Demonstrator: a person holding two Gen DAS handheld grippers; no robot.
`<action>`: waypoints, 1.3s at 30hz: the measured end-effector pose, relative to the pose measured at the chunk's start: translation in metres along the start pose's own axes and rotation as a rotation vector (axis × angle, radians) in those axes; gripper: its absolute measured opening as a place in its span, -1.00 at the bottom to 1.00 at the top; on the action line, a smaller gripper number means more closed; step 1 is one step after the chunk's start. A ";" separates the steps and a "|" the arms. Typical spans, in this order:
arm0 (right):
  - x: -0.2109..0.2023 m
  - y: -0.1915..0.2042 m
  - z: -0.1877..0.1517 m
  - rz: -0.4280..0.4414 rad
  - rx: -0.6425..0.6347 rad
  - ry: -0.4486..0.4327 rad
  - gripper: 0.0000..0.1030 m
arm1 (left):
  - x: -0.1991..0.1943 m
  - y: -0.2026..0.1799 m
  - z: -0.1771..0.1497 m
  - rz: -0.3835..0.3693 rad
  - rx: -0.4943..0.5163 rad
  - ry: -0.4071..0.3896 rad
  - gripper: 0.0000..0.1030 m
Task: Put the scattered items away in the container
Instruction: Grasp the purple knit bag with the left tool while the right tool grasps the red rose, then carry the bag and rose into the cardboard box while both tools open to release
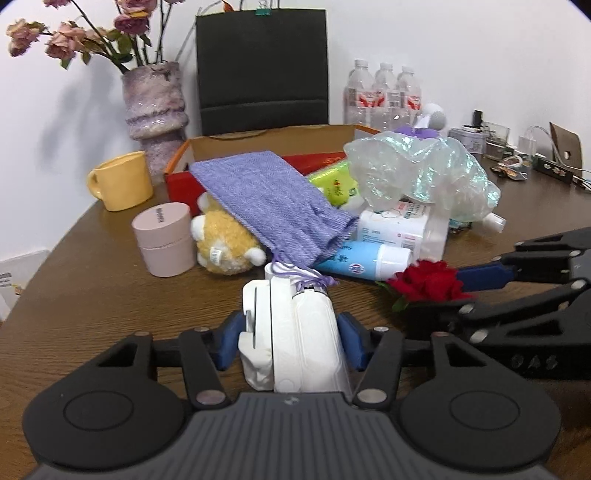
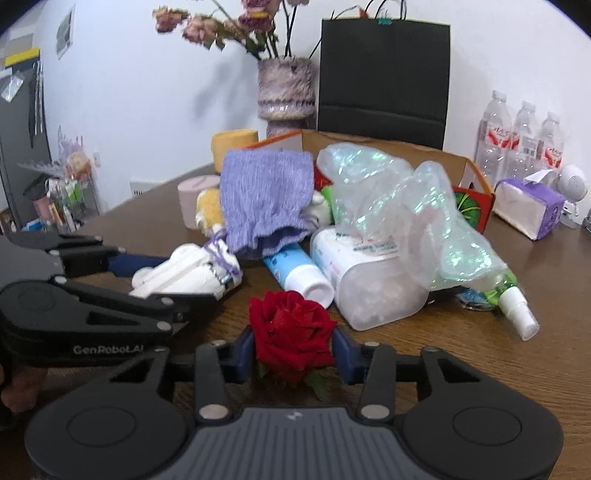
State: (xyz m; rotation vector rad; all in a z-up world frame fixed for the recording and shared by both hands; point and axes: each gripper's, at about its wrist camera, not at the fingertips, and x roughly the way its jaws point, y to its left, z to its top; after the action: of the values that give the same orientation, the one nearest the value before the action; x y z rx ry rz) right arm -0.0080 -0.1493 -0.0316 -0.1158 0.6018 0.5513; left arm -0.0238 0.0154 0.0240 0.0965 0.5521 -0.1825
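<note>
Red rose (image 2: 291,332) pinched between right gripper (image 2: 293,354) fingers, lower centre of right view, over wooden table (image 2: 498,369). Left gripper (image 1: 291,332) clamps white plastic device (image 1: 295,332), lower centre of left view. Purple cloth (image 1: 266,199) drapes from cardboard box (image 1: 273,138), centre; crumpled plastic bag (image 1: 417,173) right of it.

Both views are bright and evenly lit, with soft light from above casting a faint grey shadow of the flowers (image 1: 74,33) on the white wall (image 1: 443,44). Fisheye distortion bends the table edge (image 1: 44,258) and darkens the corners. The crinkled plastic bag (image 2: 399,192) glints, and fine detail looks slightly soft.
</note>
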 end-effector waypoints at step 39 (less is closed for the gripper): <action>0.124 -0.155 0.194 -0.135 0.017 -0.027 -0.22 | 0.092 0.056 0.164 -0.039 -0.061 -0.052 1.00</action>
State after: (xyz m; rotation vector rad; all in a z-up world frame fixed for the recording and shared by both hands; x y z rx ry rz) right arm 0.2560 -0.1738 0.0497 -0.1319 0.5675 0.4165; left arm 0.1483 0.0335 0.1171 0.0220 0.5075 -0.2061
